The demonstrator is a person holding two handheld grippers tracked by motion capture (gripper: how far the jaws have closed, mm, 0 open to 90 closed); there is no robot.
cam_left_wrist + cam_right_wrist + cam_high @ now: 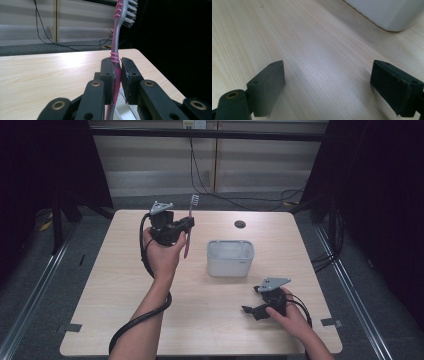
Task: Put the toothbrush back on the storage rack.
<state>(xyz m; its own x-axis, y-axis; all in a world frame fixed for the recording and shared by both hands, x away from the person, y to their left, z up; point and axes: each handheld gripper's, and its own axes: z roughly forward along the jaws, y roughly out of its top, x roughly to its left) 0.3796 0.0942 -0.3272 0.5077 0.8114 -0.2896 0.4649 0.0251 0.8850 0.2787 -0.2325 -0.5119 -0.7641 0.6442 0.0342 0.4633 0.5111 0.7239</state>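
The desk (125,285) carries a white container (230,258) a little right of its centre, nearer the far edge than the near one, with a small dark hole (240,224) in the desk surface beyond it towards the far right corner. The left gripper (186,224) is held up above the far left part of the desk, its fingers (108,75) clenched on a pink and grey toothbrush (189,226). The right gripper (251,310) rests low near the near right corner, its fingers (269,85) spread wide with only bare wood between them.

The likely trouble is the toothbrush pivoting or sliding: it seems to be pinched on a narrow, smooth part of its handle, so any quick swing towards the container could let it tilt in the grip or drop short onto the desk. Its lower end could also catch the container's rim if brought across too low.

The toothbrush stands nearly upright between the left fingers, which grip it at about mid-handle, just below the pink ribbing. The bristle head (130,11) rises well above the fingertips and the tail hangs below them.
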